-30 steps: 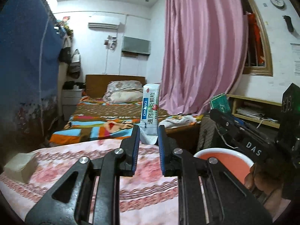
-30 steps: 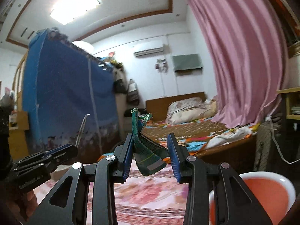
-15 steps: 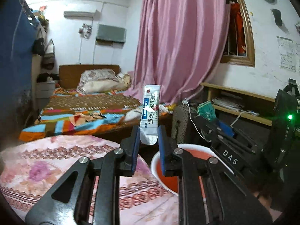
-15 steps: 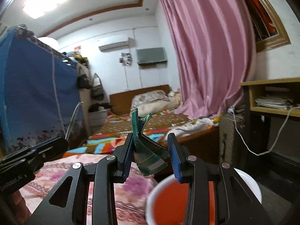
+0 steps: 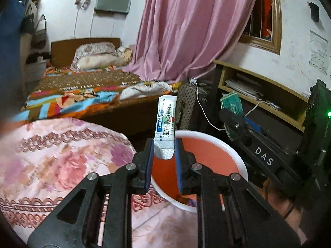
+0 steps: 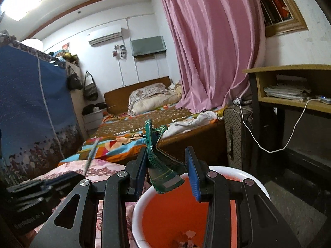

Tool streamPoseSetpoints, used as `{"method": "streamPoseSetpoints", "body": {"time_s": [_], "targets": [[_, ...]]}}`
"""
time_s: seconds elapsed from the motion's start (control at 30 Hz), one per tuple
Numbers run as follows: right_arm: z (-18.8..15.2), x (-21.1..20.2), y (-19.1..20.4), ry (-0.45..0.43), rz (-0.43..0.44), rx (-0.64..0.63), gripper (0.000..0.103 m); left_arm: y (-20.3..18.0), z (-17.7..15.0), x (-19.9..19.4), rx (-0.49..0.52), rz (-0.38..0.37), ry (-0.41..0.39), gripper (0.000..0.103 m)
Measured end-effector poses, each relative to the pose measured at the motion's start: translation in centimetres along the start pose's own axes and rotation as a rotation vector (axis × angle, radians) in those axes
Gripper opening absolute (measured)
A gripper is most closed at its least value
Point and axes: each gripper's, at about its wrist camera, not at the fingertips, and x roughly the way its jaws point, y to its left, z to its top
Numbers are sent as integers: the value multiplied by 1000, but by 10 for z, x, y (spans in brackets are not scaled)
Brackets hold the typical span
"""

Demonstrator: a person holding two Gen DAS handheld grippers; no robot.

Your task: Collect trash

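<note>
A white sachet with blue and green print (image 5: 165,122) stands upright in my left gripper (image 5: 164,153), which is shut on its lower end. Right behind the fingertips sits the orange bin with a white rim (image 5: 233,155). My right gripper (image 6: 167,171) is shut on a crumpled green wrapper (image 6: 159,165), over the near rim of the same bin (image 6: 140,206). In the left wrist view the green wrapper (image 5: 231,103) shows at the right, beyond the bin. A hand holds that gripper at the lower right.
Small scraps (image 6: 184,237) lie at the bin's bottom. A table with a pink floral cloth (image 5: 51,165) borders the bin on the left. Behind are a bed (image 5: 82,95), a pink curtain (image 5: 186,31), a wooden shelf (image 5: 258,86) and a hanging white cable (image 6: 269,150).
Both grippers have swung right, off the pink cloth and to the orange bin, tilting downward a little. Each still holds its piece of trash.
</note>
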Motion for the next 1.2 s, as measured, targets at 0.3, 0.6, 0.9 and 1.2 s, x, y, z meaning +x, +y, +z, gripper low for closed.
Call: {"method": "streamPoseSetpoints", "body": {"time_s": [0.3,0.6,0.9,1.2], "targets": [[-2,6,-5,44,9,23,38,-7,-8,15,-10,-34,87,4],[-7,14,-7,96,3,28,45,1,-11,27,-64,-38,150,14],[-9,16,-4,112,-3,18,57,21,-11,14,-144,55,97,42],[-8,8,9,65,-4,-17,84,47,-10,-10,-192,181,4,70]]}}
